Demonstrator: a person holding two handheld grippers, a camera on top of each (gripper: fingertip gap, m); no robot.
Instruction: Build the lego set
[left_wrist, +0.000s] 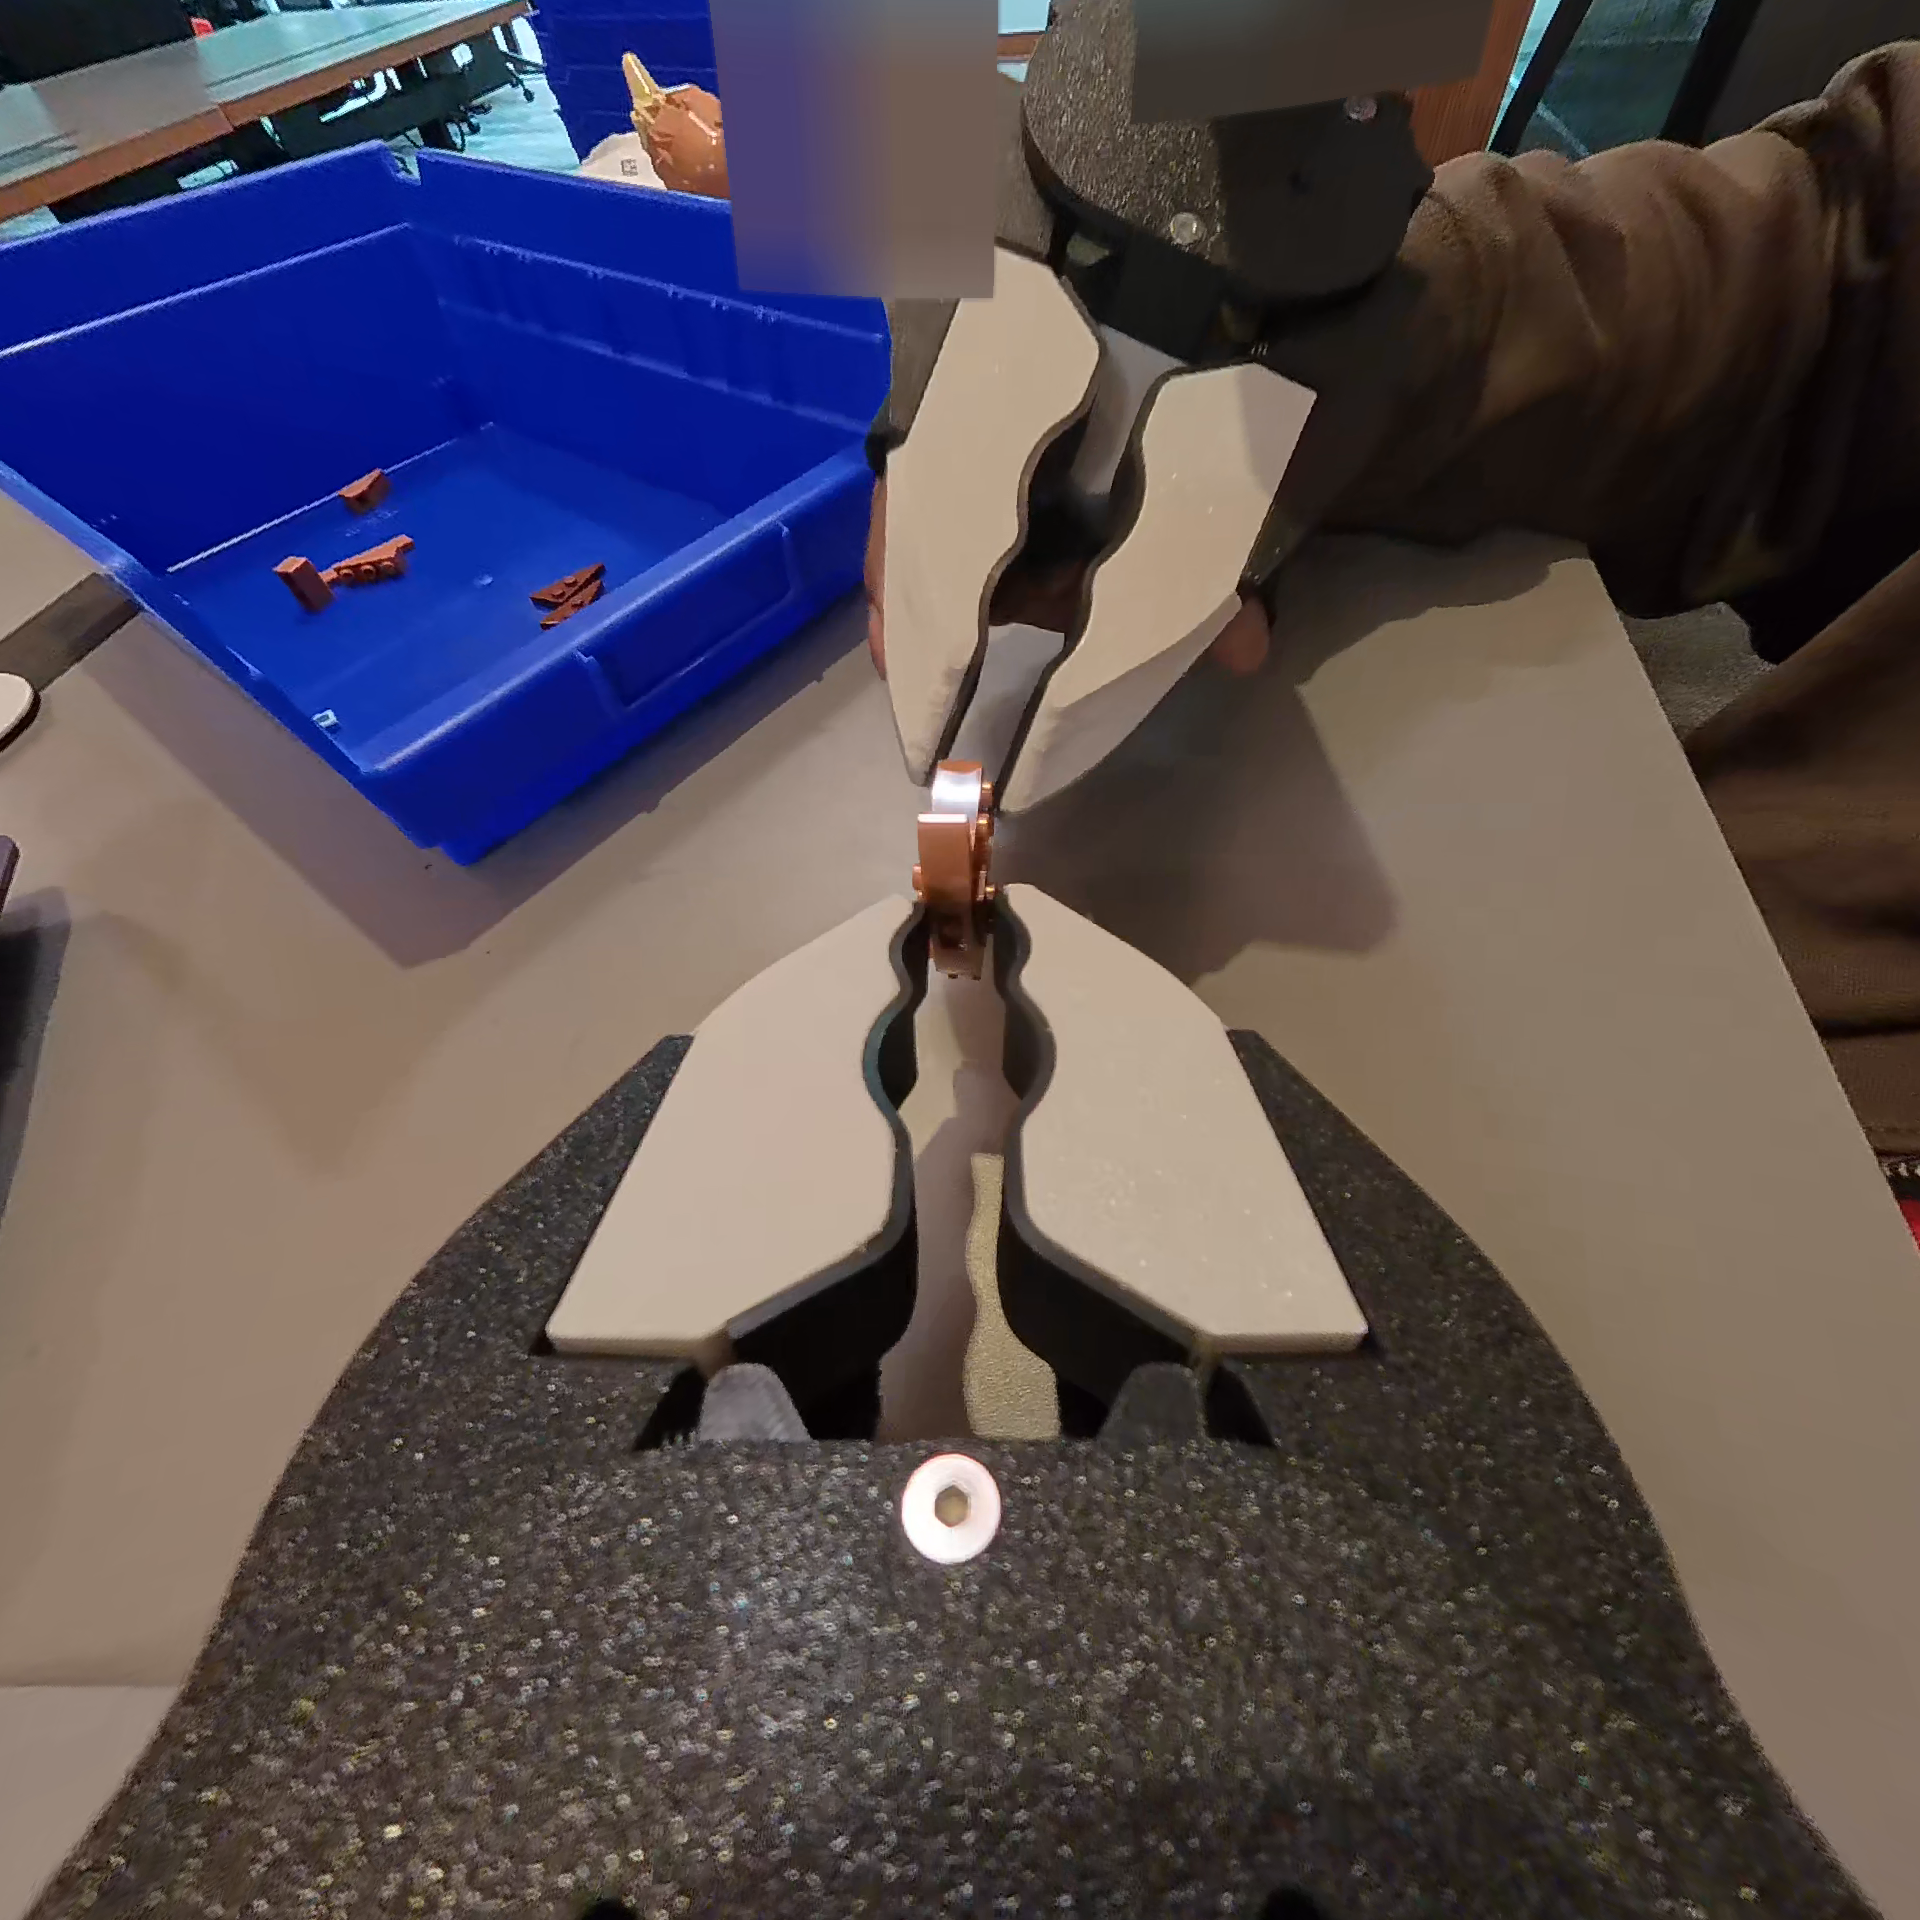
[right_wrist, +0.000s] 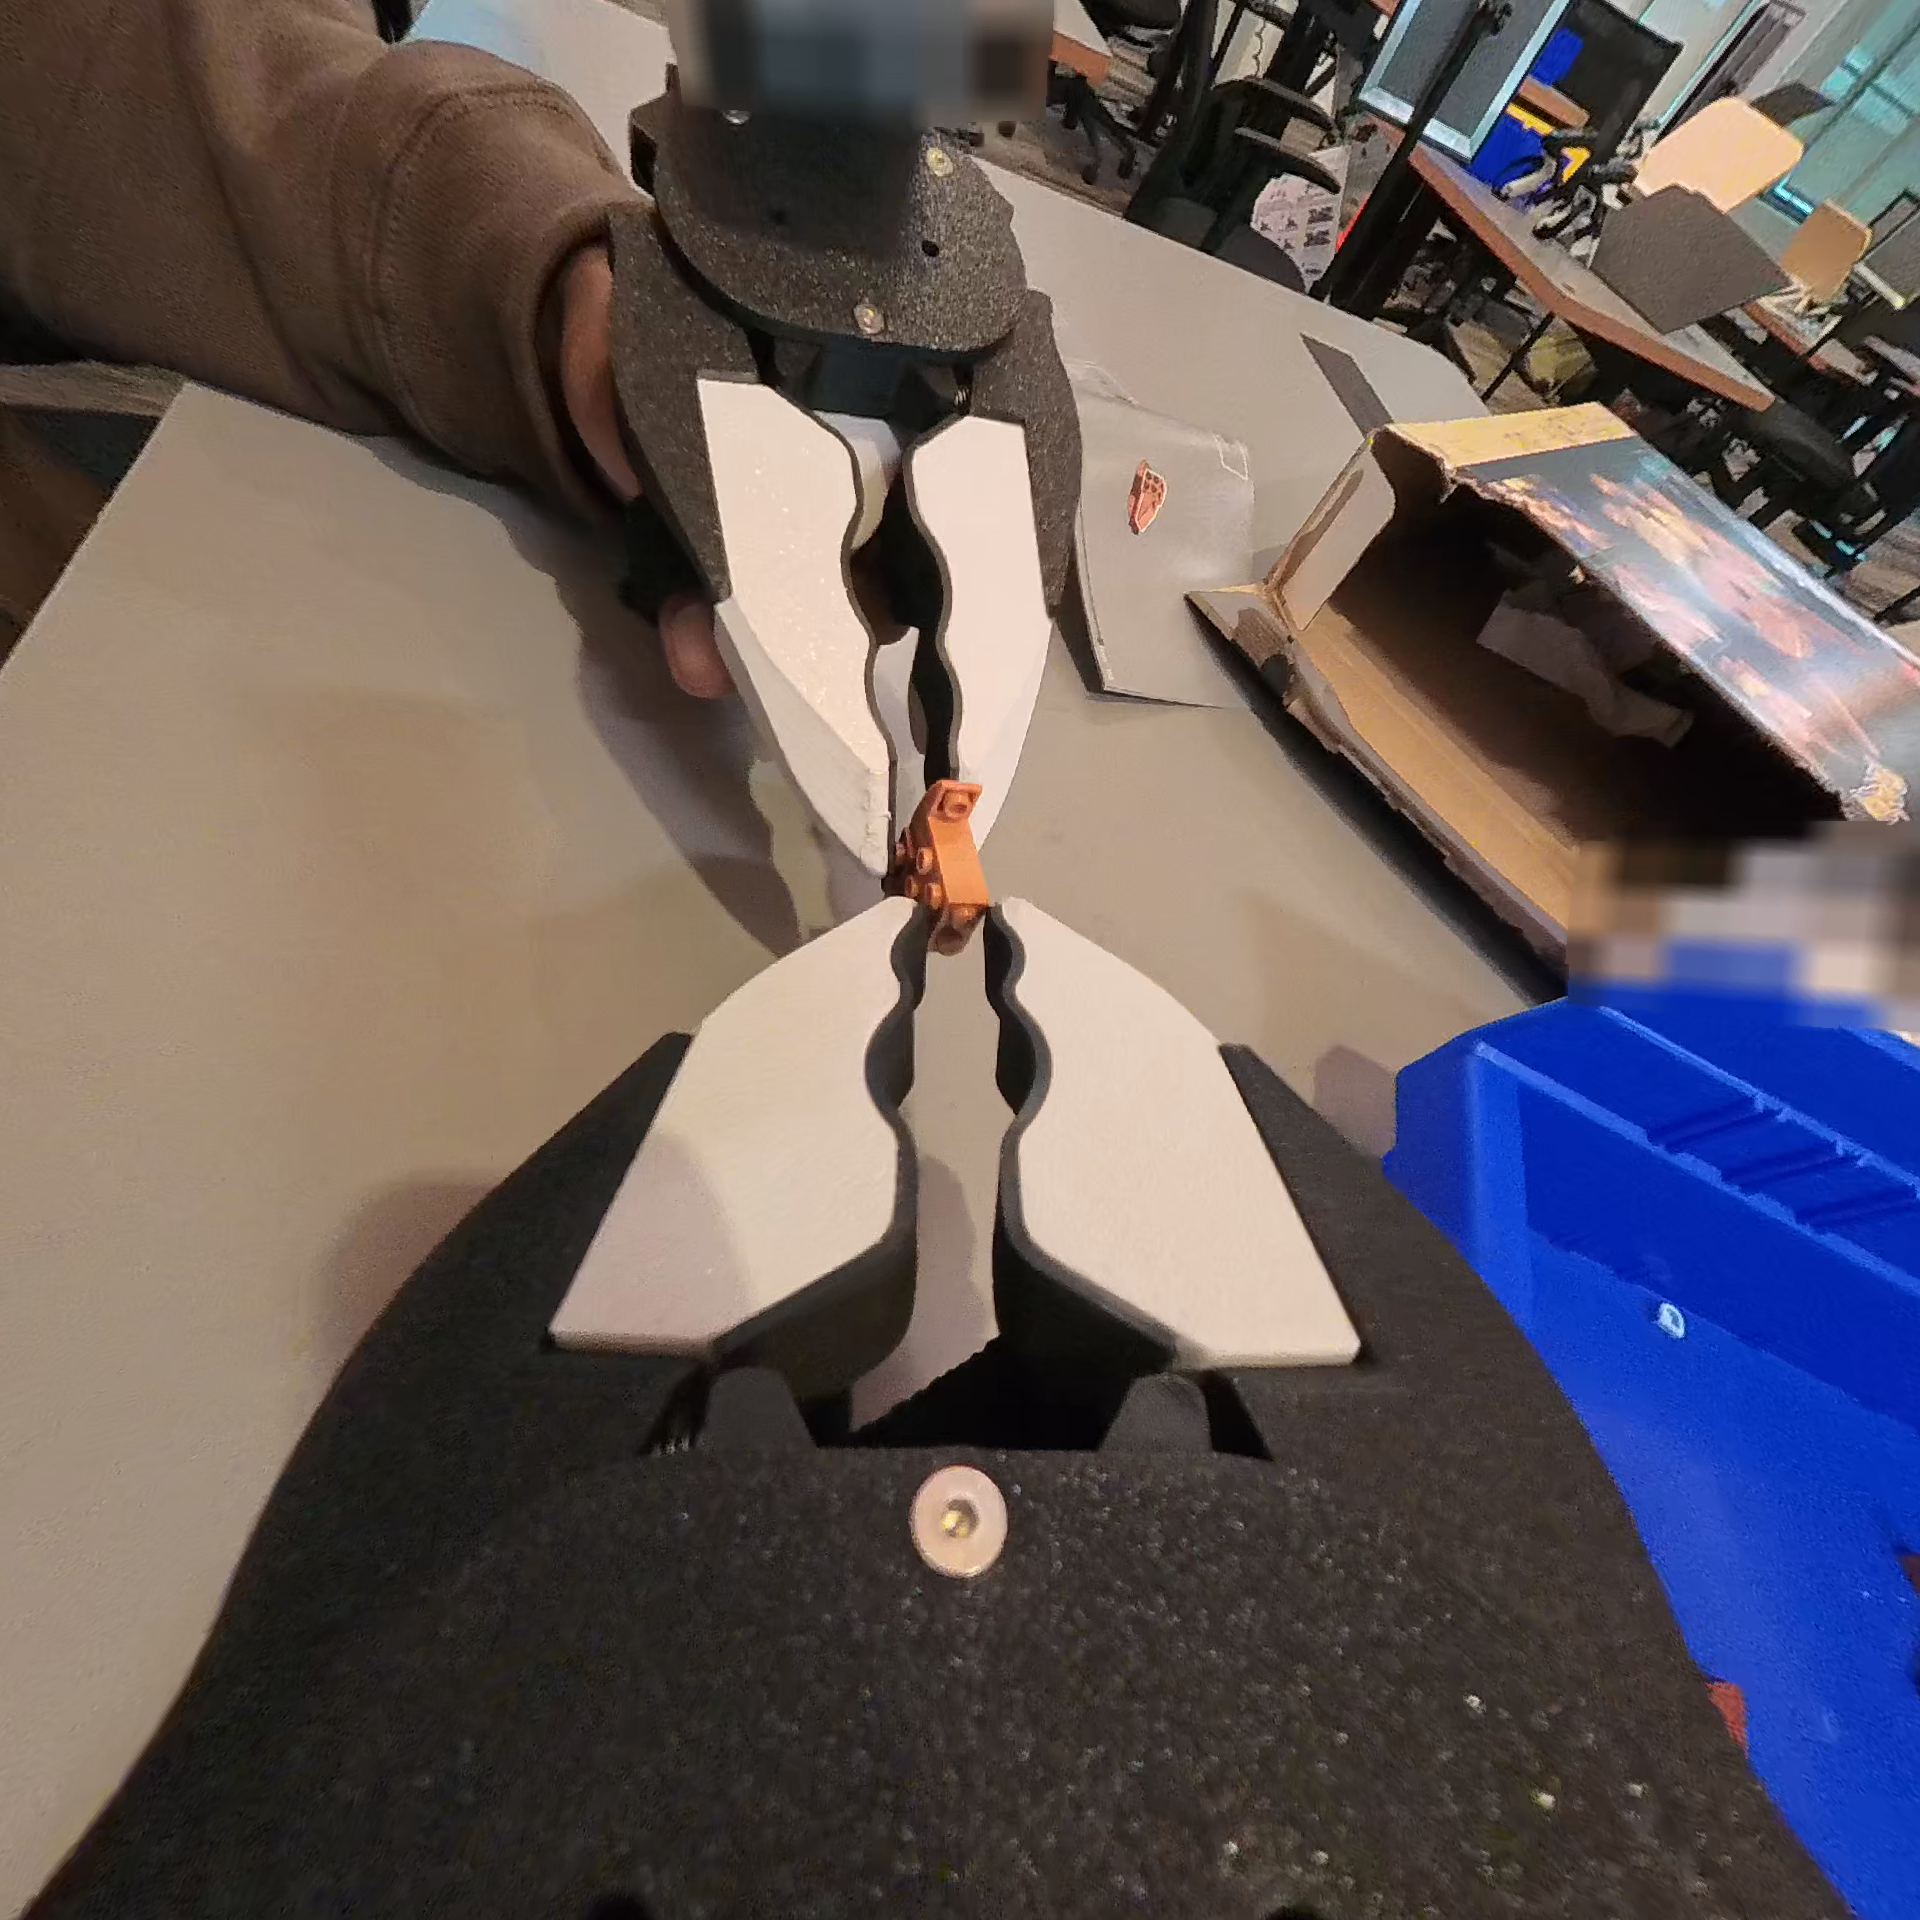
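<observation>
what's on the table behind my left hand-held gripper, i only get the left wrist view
Observer: A torn-open cardboard box lies on its side there, with its open end facing the right wrist camera.
Operator: anything loose near it
Observer: Yes, a small reddish-brown piece sits on a grey sheet, between the box and the left hand-held gripper.

My right gripper (right_wrist: 951, 914) pinches an orange-brown brick cluster (right_wrist: 940, 868) — the left gripper (right_wrist: 925, 821) grips its far end.
</observation>
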